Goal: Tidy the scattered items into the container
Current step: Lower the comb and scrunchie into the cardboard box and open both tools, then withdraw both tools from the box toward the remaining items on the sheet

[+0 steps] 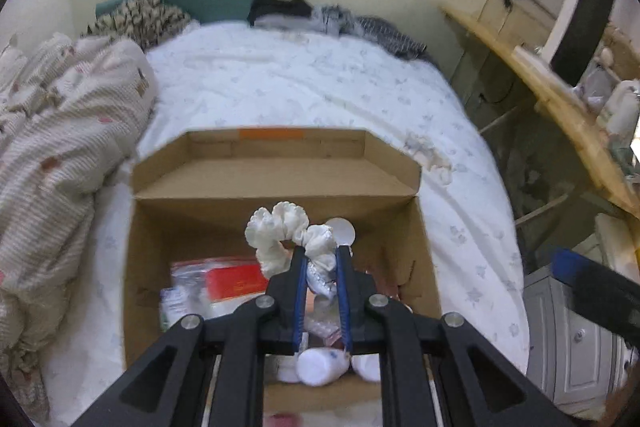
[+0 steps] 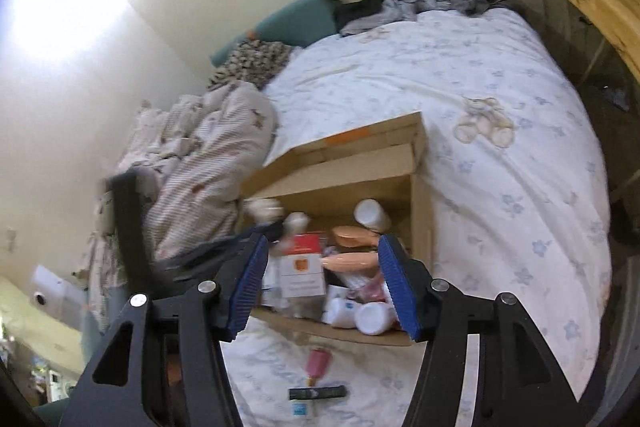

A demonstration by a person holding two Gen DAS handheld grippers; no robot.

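- A white ruffled scrunchie [image 1: 286, 239] is pinched between the blue pads of the left hand-held gripper [image 1: 319, 254], above the open cardboard box [image 1: 276, 183].
- The right hand-held gripper [image 2: 322, 247] is spread wide and empty, over the box's near edge.
- Three items lie on the bed [image 2: 500, 75] outside the box: a pink bottle [image 2: 319, 363], a dark tube [image 2: 318, 393] and a pale scrunchie [image 2: 484, 121].
- The floral sheet around the box is otherwise open; a rumpled blanket [image 1: 60, 115] crowds its left side.

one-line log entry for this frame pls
left gripper: shut on white scrunchie above cardboard box | right gripper: open, empty | on bed: pink bottle, dark tube
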